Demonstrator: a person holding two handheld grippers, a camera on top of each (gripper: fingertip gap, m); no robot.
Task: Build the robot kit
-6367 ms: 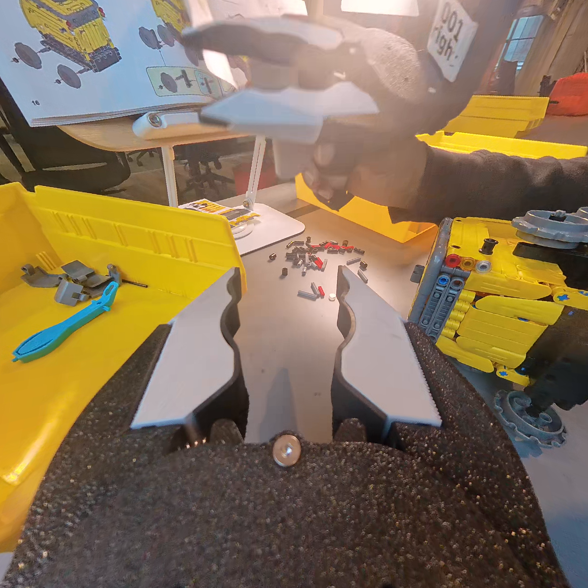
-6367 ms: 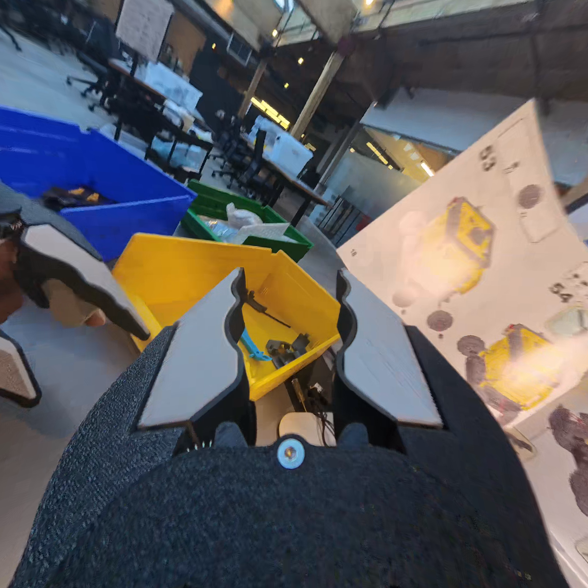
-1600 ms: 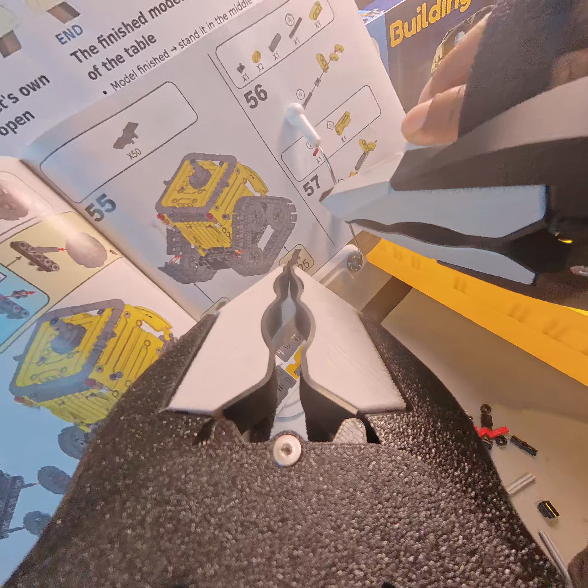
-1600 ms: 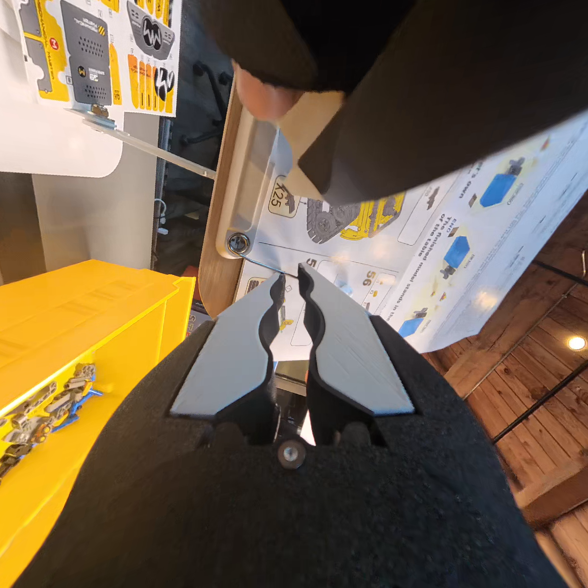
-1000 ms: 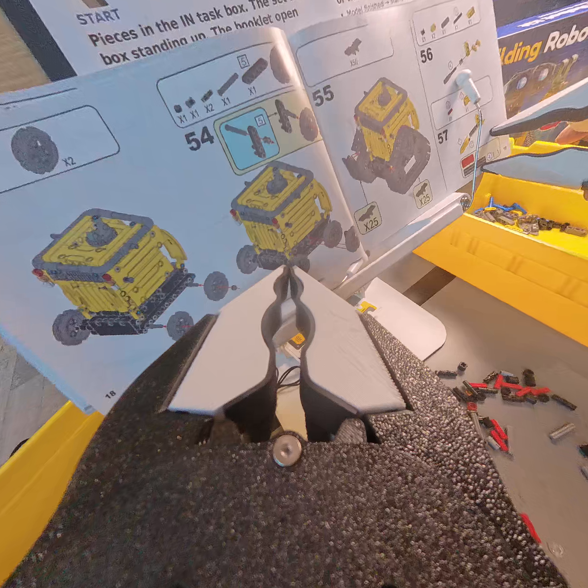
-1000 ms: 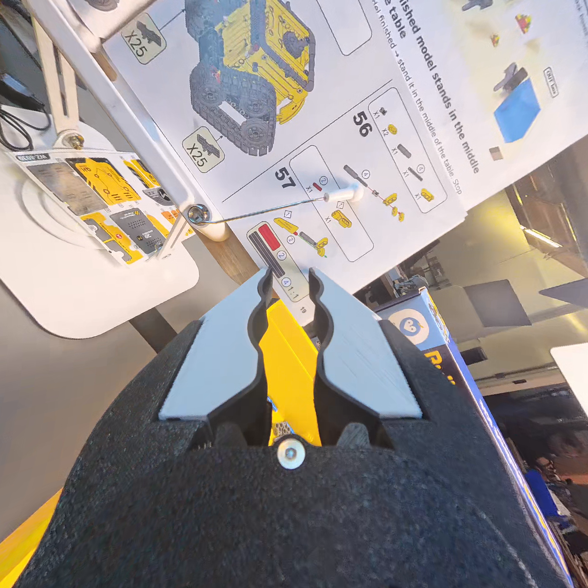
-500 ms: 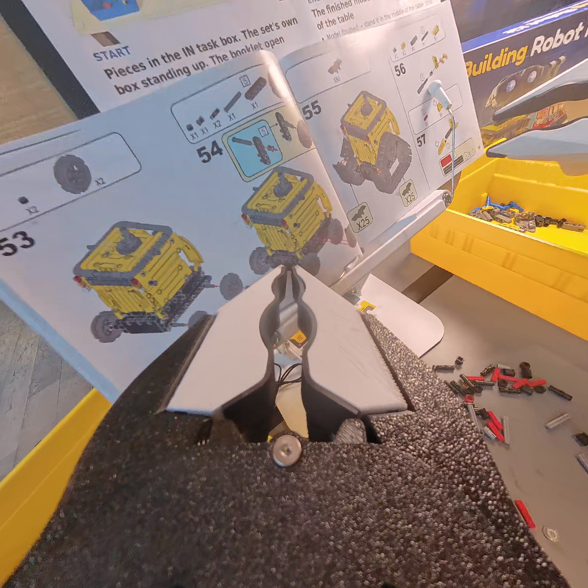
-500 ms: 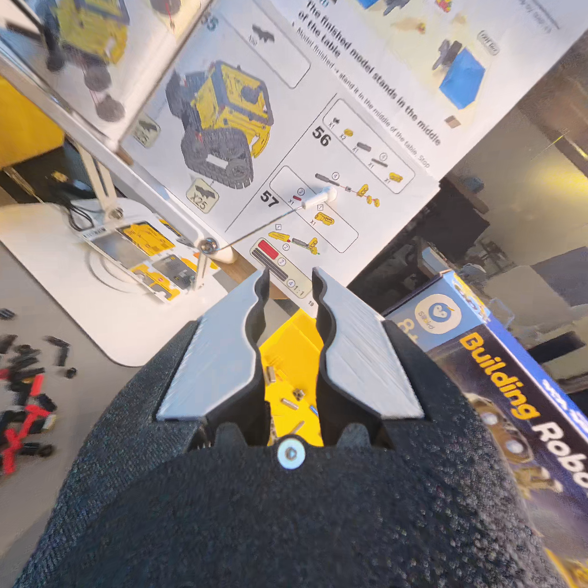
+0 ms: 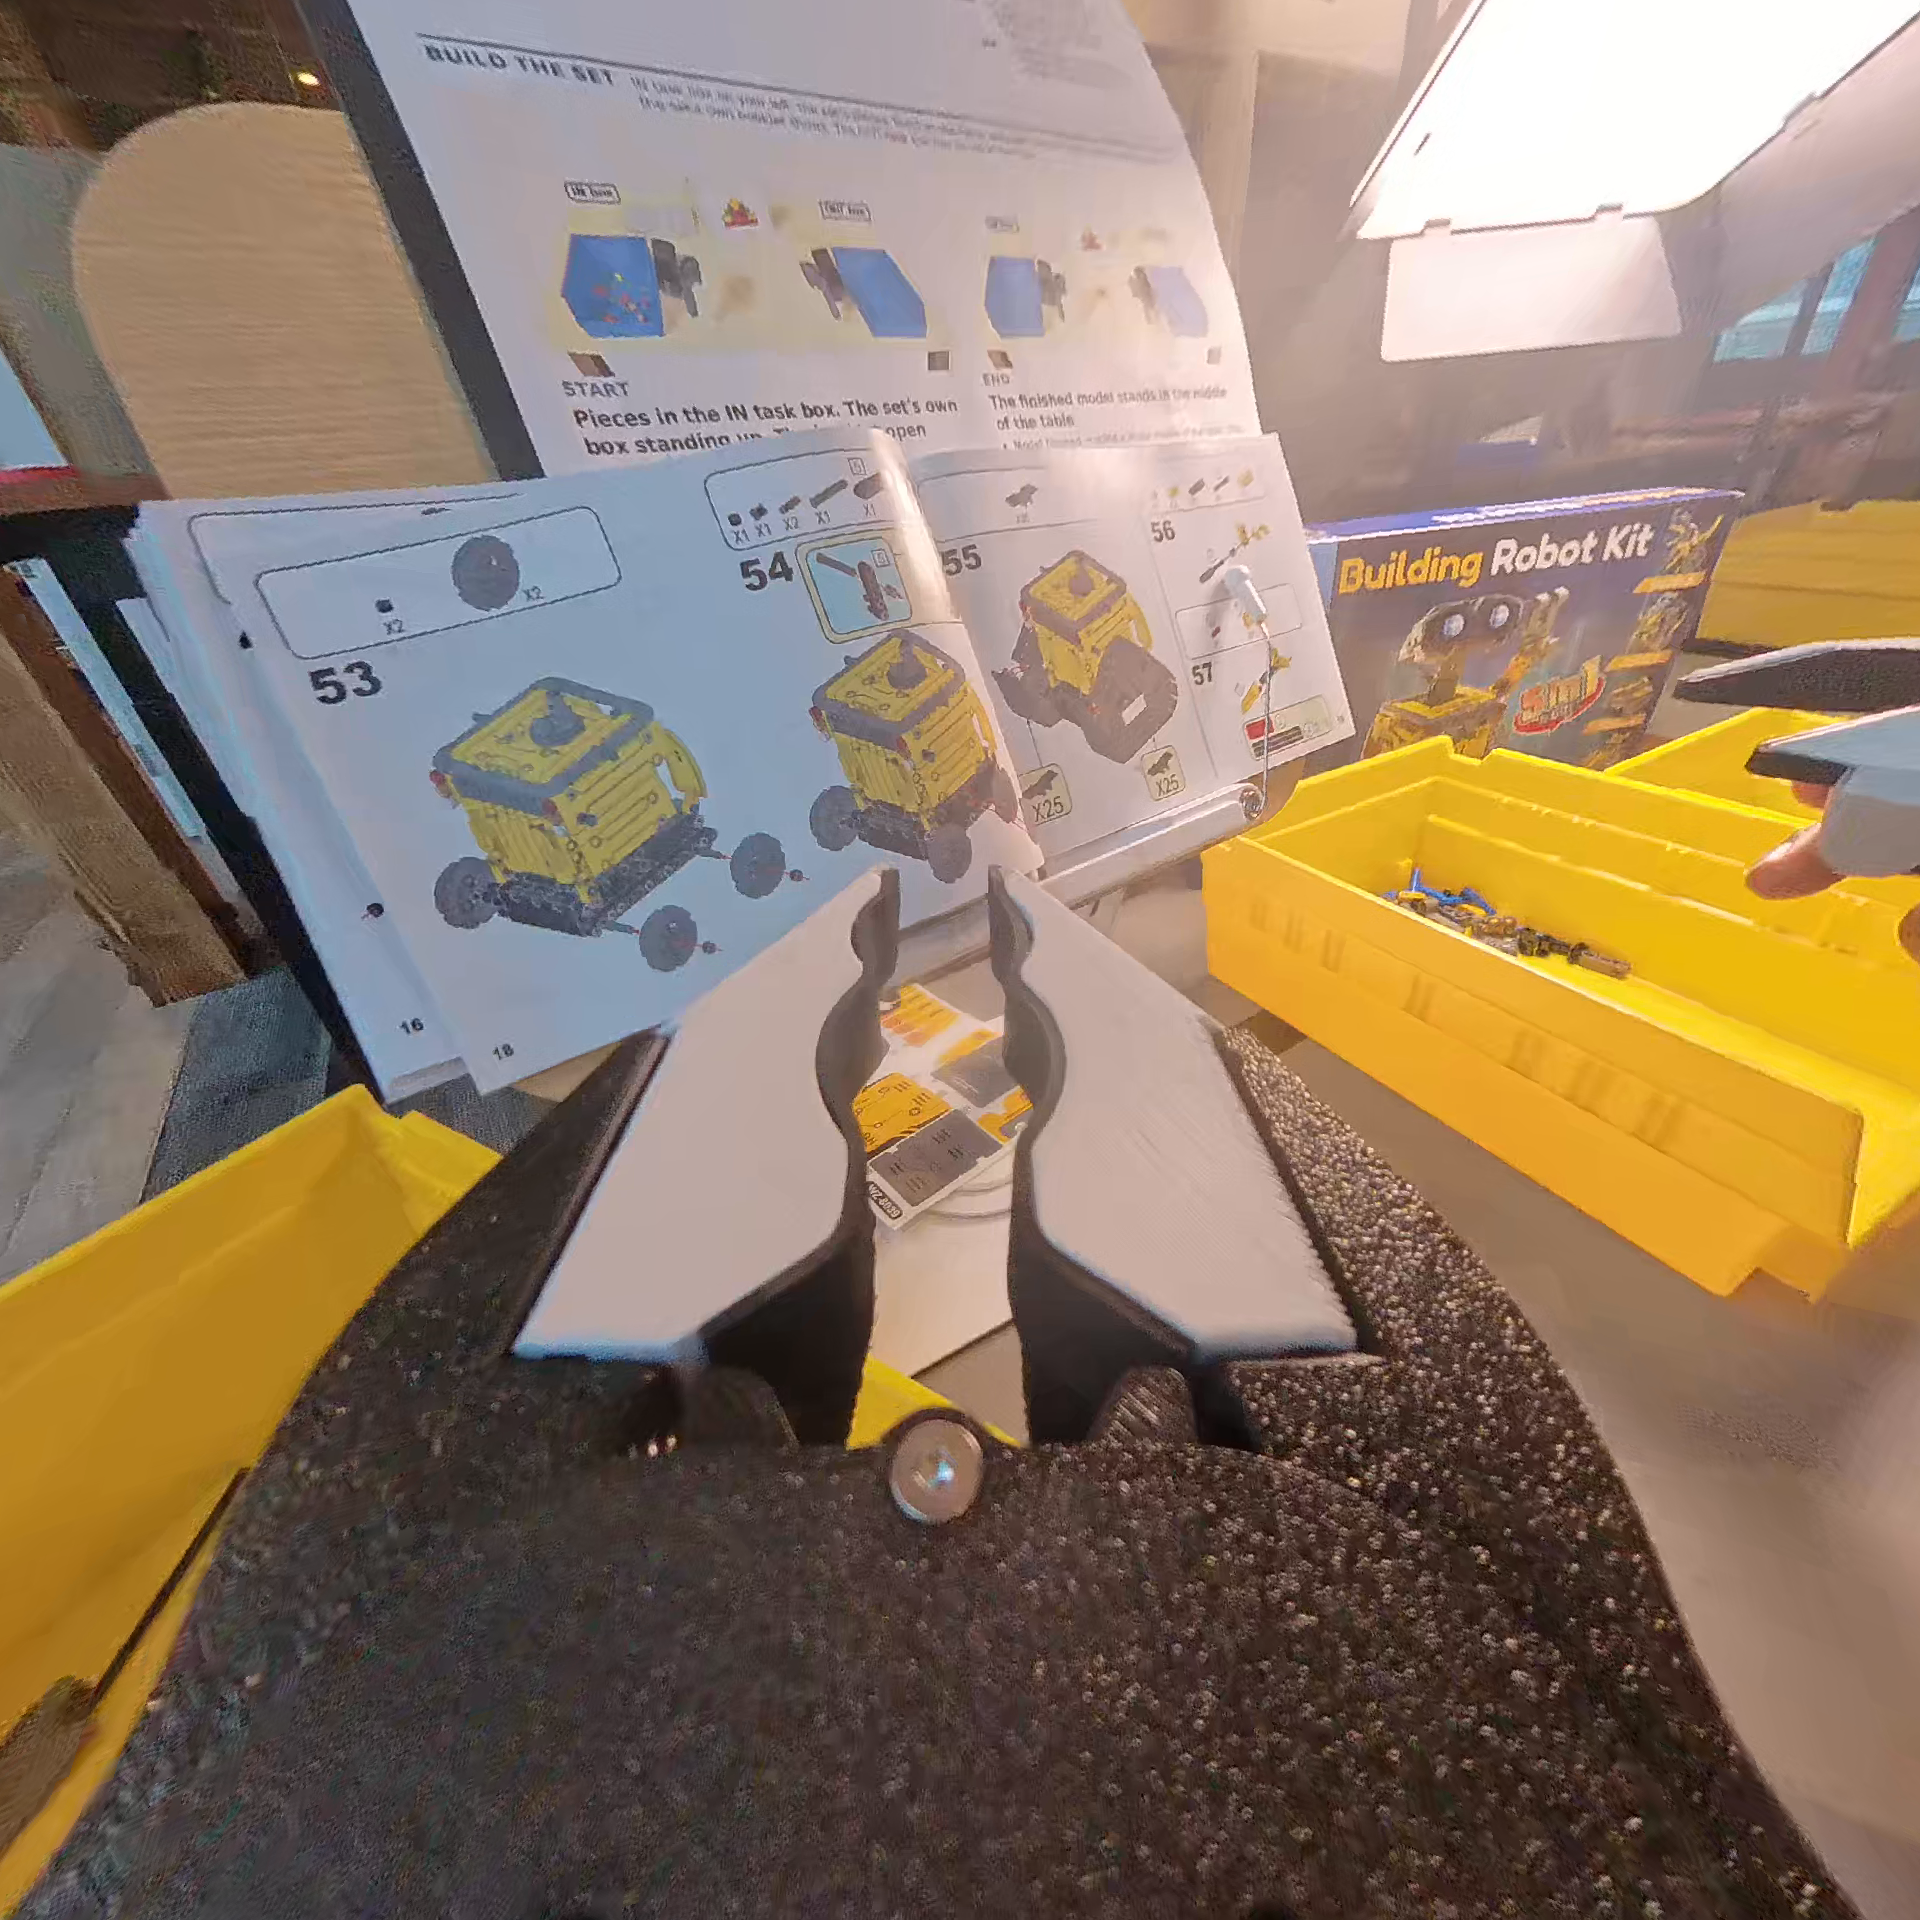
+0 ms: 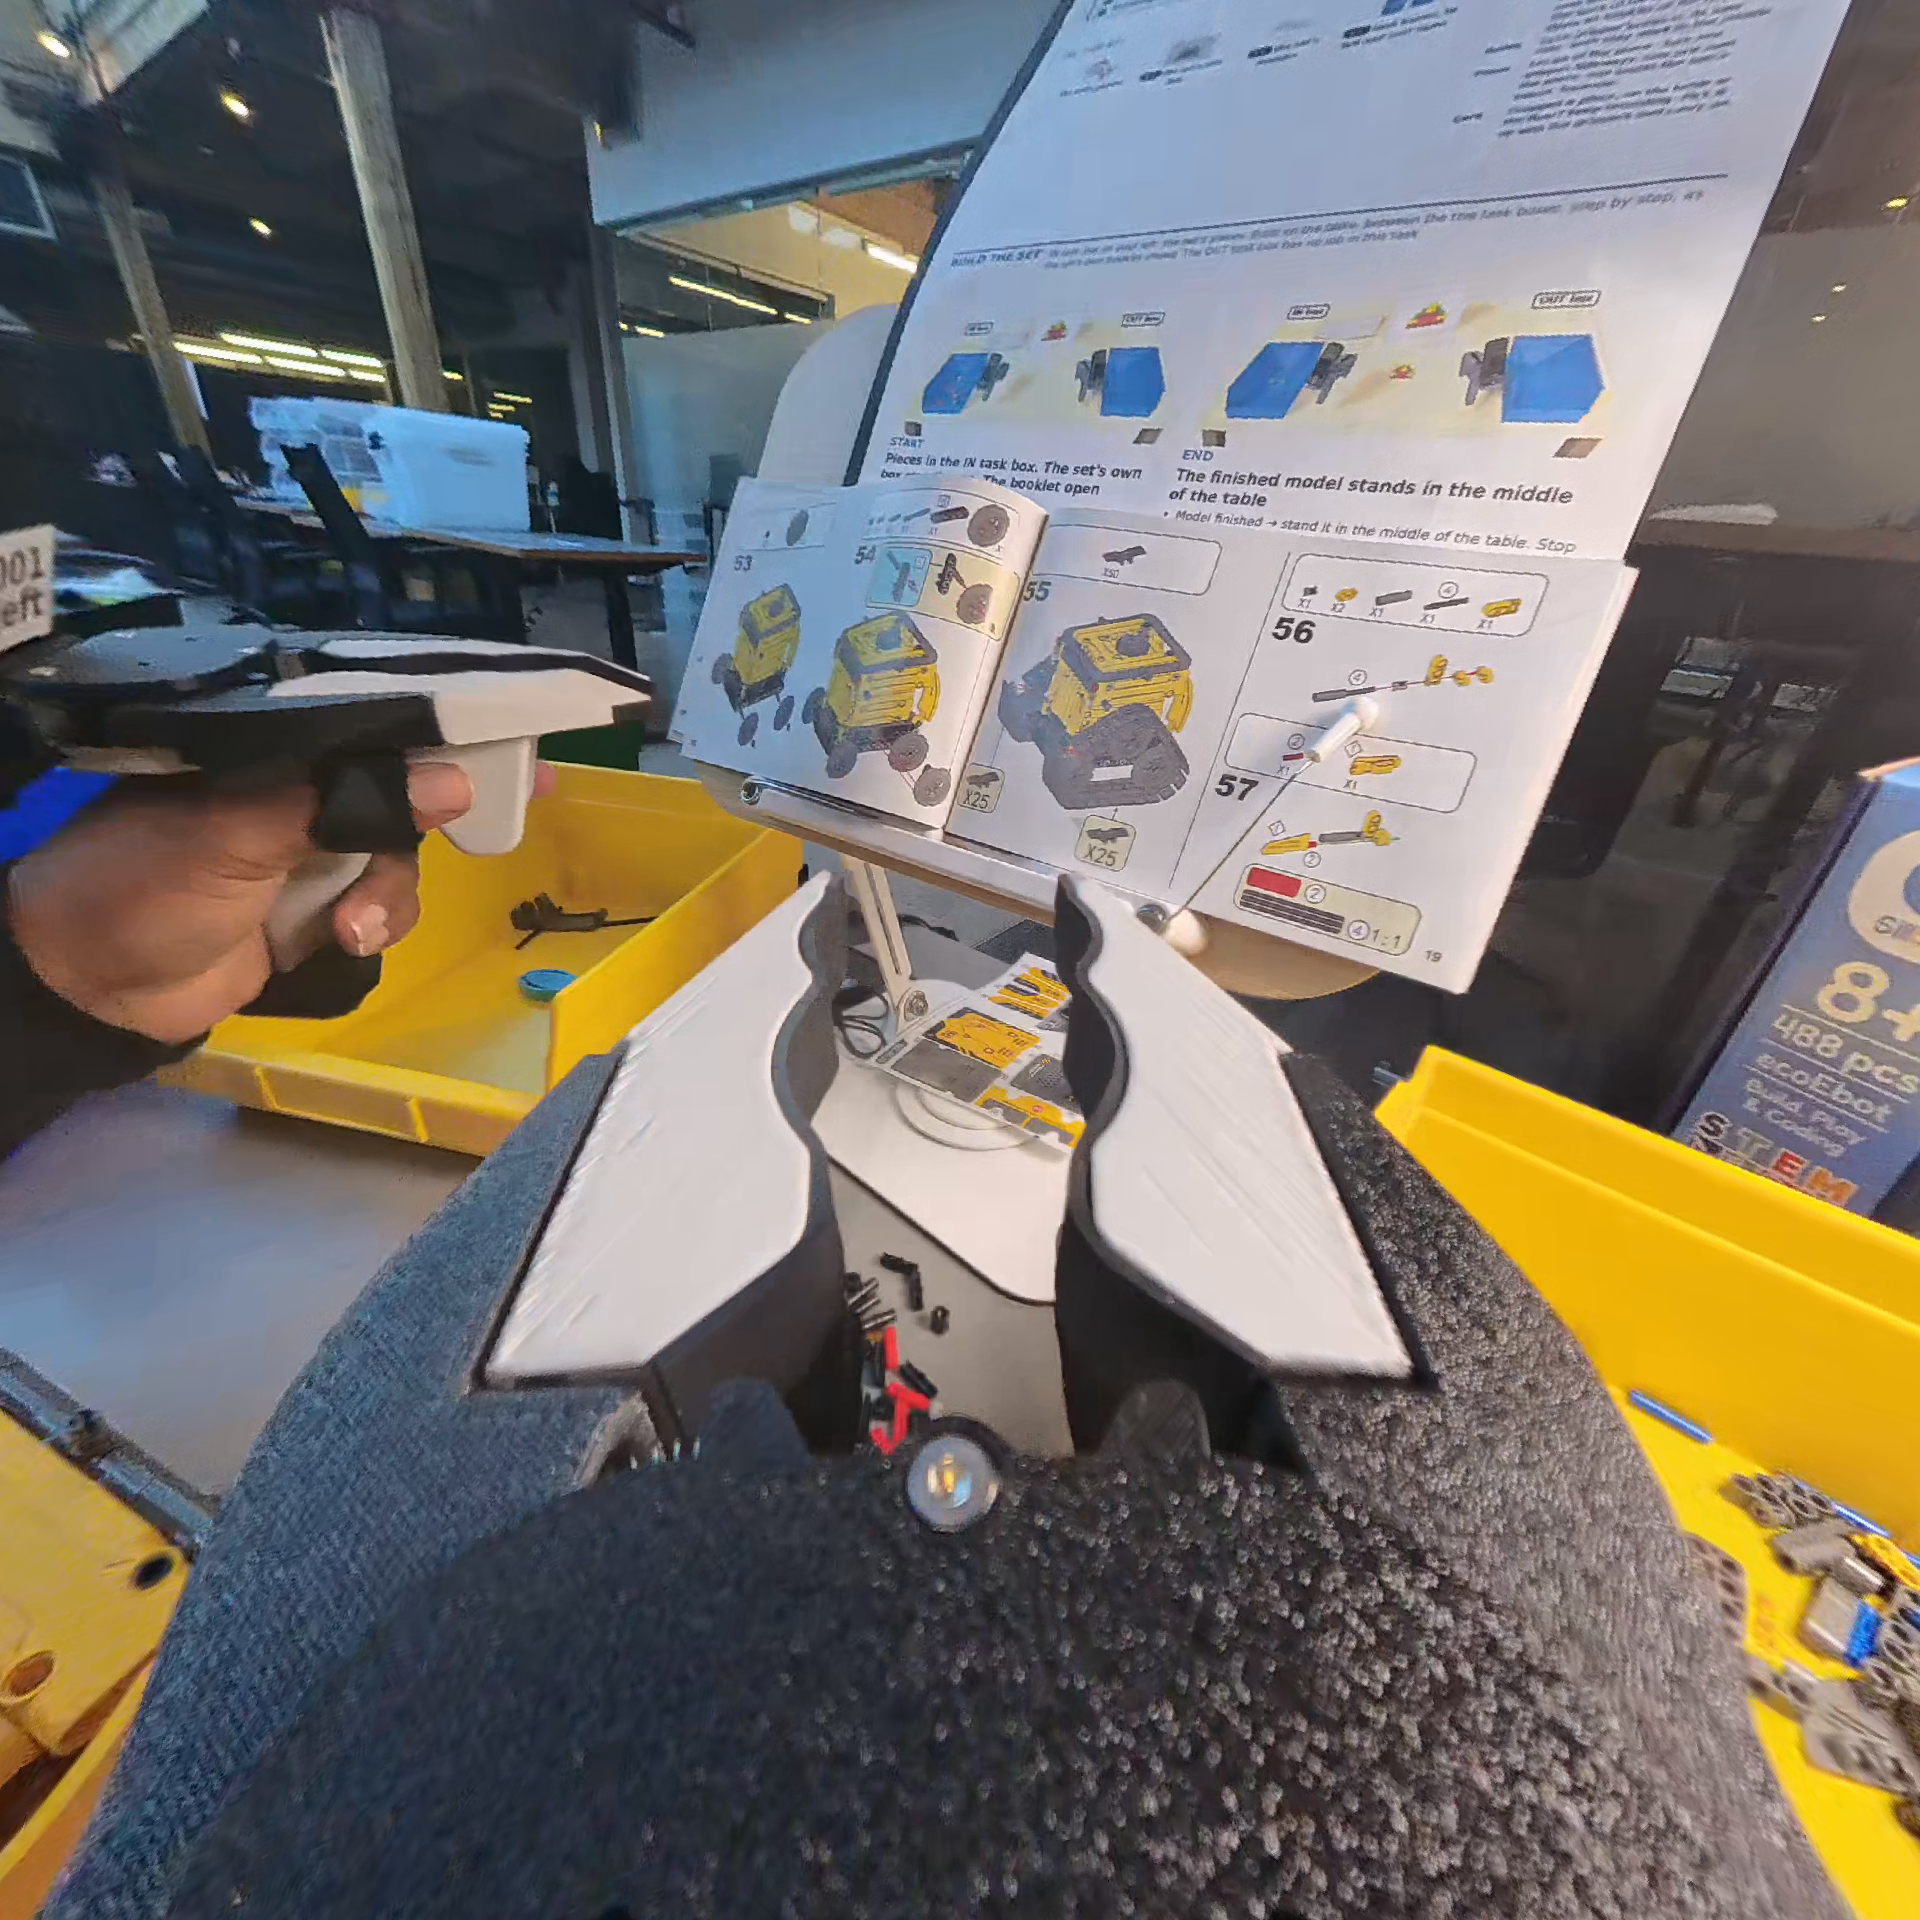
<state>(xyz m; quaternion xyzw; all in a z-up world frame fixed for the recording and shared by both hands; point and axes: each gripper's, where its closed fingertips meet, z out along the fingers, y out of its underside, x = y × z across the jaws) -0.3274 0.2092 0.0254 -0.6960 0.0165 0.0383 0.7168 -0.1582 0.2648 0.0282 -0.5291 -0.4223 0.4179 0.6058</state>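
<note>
Both grippers empty, facing the open instruction booklet on its stand.

My left gripper holds its fingers slightly apart on nothing; my right gripper is spread wider, also empty. The booklet stands at frame centre, pinned by a wire page holder. I judge its pages light, limp and easily torn, best pinched at a free outer corner. Yellow bins flank the stand.

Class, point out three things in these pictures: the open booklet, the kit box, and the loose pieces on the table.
booklet (image 9: 582, 748), left wrist view, on its left page.
kit box (image 9: 1507, 634), left wrist view, on its front face.
loose pieces (image 10: 899, 1382), right wrist view, on the red ones.
</note>
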